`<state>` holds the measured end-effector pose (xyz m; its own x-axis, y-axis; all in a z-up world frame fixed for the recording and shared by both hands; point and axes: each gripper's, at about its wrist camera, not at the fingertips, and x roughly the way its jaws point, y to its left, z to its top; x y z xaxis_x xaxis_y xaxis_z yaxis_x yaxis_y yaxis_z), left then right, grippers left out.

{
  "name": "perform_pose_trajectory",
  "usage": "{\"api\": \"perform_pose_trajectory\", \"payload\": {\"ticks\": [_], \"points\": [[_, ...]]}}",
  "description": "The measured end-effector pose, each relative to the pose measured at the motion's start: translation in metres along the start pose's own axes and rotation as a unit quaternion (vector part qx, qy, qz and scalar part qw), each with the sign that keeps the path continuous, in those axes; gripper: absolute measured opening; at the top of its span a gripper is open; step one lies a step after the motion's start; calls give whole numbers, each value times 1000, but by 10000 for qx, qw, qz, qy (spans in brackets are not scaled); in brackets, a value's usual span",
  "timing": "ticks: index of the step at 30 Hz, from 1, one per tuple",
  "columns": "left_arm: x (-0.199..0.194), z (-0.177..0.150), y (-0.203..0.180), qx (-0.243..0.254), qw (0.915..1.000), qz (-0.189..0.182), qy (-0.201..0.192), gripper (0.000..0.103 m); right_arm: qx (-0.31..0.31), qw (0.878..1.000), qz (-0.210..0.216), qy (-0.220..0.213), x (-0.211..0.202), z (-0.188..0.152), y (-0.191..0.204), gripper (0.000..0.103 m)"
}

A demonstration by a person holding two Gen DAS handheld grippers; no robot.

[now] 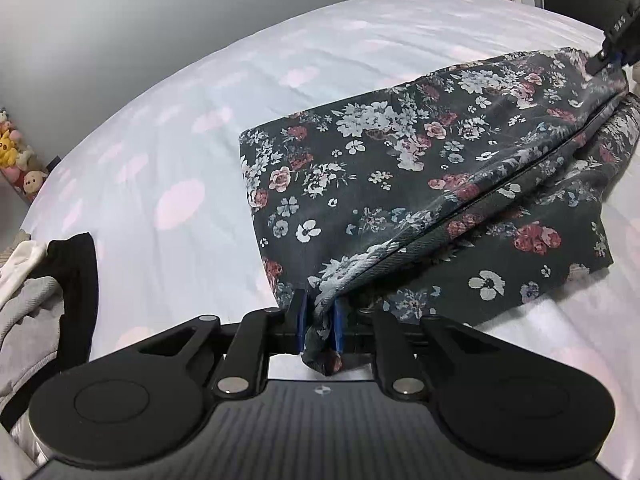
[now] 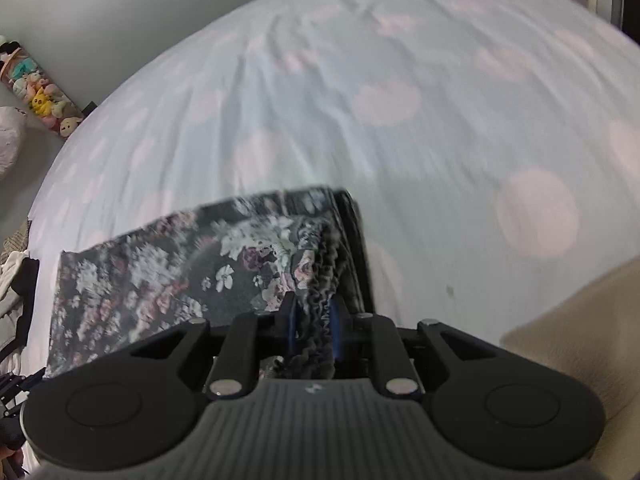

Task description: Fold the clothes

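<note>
A dark floral garment lies partly folded on the bed, stretched between my two grippers. My left gripper is shut on a bunched corner of it at the near edge. My right gripper is shut on the gathered, elastic-looking edge of the same floral garment. The right gripper also shows in the left wrist view at the far right, pinching the cloth's other end. The right wrist view is blurred.
The bed sheet is pale blue with pink spots. A pile of grey, white and black clothes lies at the left edge. Plush toys stand by the wall. A beige cloth lies at the right.
</note>
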<state>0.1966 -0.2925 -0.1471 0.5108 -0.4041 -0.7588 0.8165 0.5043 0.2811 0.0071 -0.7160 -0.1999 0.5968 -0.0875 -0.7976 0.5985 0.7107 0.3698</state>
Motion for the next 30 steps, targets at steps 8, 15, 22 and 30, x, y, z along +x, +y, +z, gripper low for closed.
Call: {"api": "perform_pose_trajectory", "payload": {"ticks": [8, 15, 22, 30], "points": [[-17, -23, 27, -504, 9975, -233, 433, 11, 69, 10000, 37, 25, 6, -6, -6, 20], [-42, -17, 60, -1448, 9878, -570, -16, 34, 226, 9996, 71, -168, -10, -9, -15, 49], [-13, -1, 76, -2459, 9613, -1236, -117, 53, 413, 9985, 332, 118, -8, -18, -28, 58], [37, -18, 91, -3402, 9292, -1433, 190, 58, 283, 9975, 572, 288, 15, -21, -32, 65]]}}
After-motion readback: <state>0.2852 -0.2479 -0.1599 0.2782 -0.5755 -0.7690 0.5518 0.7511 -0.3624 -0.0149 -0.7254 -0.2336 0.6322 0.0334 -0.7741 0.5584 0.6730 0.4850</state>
